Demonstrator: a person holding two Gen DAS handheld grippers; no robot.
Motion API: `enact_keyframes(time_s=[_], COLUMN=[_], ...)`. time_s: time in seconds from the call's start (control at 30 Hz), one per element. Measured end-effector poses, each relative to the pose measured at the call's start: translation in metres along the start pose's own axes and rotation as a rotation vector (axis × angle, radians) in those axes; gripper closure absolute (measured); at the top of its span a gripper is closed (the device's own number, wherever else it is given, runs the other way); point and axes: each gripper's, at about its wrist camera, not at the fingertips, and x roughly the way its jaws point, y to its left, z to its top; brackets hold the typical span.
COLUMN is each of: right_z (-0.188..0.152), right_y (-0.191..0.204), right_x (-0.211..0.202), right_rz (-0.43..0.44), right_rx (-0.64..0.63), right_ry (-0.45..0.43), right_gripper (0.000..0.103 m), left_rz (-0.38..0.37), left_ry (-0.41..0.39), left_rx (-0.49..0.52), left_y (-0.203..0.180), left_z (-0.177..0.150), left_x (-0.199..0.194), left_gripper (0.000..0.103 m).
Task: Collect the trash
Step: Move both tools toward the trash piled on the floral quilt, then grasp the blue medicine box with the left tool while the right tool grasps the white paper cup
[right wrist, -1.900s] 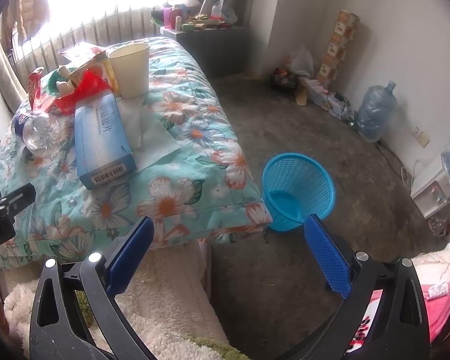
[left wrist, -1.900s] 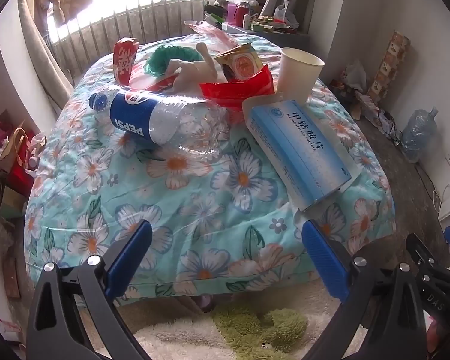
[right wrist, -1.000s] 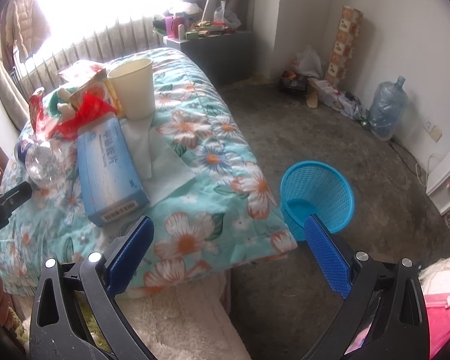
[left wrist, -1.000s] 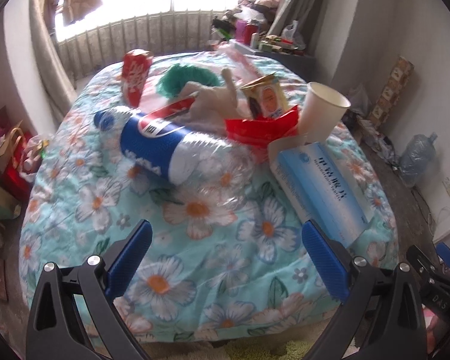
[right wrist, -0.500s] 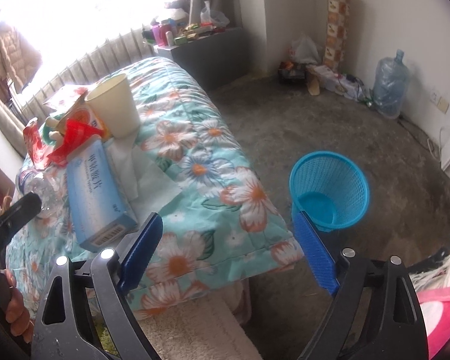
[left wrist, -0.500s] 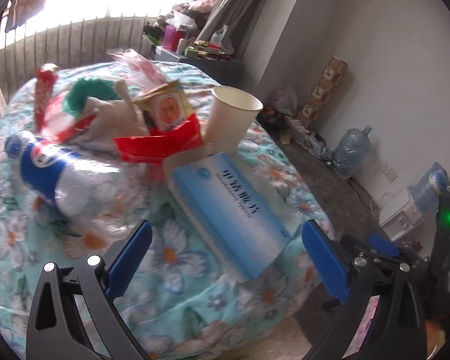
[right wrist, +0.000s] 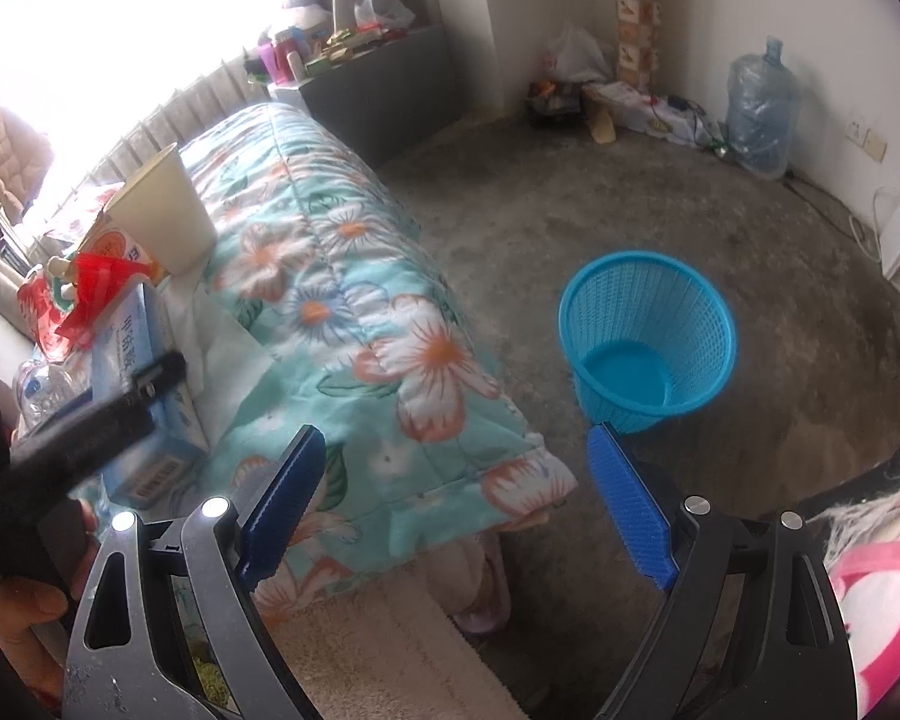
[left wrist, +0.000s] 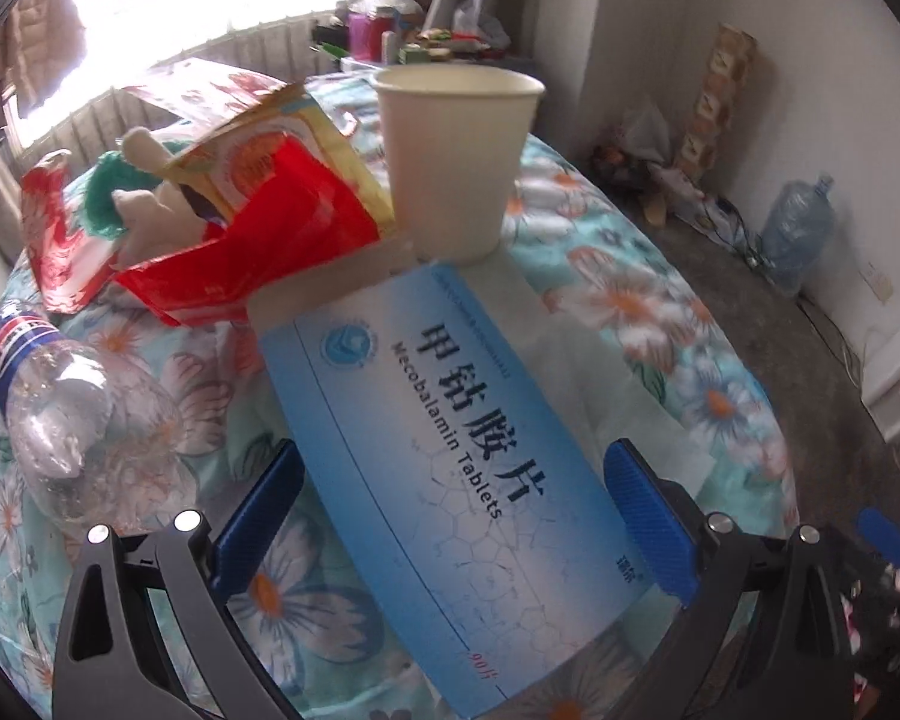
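A long blue tablet box (left wrist: 450, 480) lies on a white tissue (left wrist: 618, 372) on the floral quilt. Behind it stand a paper cup (left wrist: 456, 162), a red wrapper (left wrist: 252, 252) and other packets. A crushed clear bottle (left wrist: 72, 420) lies at the left. My left gripper (left wrist: 450, 516) is open, low over the box, with one blue pad on each side of it and neither pressing. My right gripper (right wrist: 450, 504) is open and empty above the bed's corner. A blue mesh basket (right wrist: 648, 336) stands empty on the floor beyond it. The box (right wrist: 132, 360) and cup (right wrist: 162, 210) show at the left.
The quilted bed (right wrist: 342, 276) fills the left of the right wrist view, with bare concrete floor (right wrist: 570, 192) to its right. A water jug (right wrist: 756, 114) and clutter line the far wall. A grey cabinet (right wrist: 378, 90) stands behind the bed, and a pale rug (right wrist: 390, 654) lies below.
My left gripper has swung right and dropped close to the blue box, which now lies between its pads. The right gripper's jaws have narrowed slightly and its view has rolled.
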Motion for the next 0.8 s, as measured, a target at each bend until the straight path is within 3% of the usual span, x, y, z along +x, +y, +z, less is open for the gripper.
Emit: enact_keyframes(time_s=[0.17,0.33,0.47,0.6,0.8], right_z=[0.005,0.023,0.058,0.095,0.143], right_y=[-0.002,0.003,0.016,0.039,0.084], right_x=[0.000,-0.001,-0.001,0.001,0.031], right_rz=[0.002,0.050,0.238,0.418,0.558], right_rx=[-0.006,-0.017,0.001,0.004,-0.006], right_ry=[-0.019,-0.060,-0.065,-0.065,0.006], right_gripper=[0.019,0.023,0.030,0.037,0.051], left_rz=[-0.079,-0.148,-0.188,-0.192,-0.188], left_ry=[0.036,0.020,0.038,0.054,0.082], left_rx=[0.009,-0.032,-0.036,-0.051,-0.067], left_y=[0.022,0.039,0.039,0.040,0.037], left_z=[-0.012,-0.019,-0.017,-0.021,-0.018], left_x=[-0.018,-0.034,-0.031,-0.031,-0.026], left_gripper=[0.007,0.018,0.028,0.029,0.027])
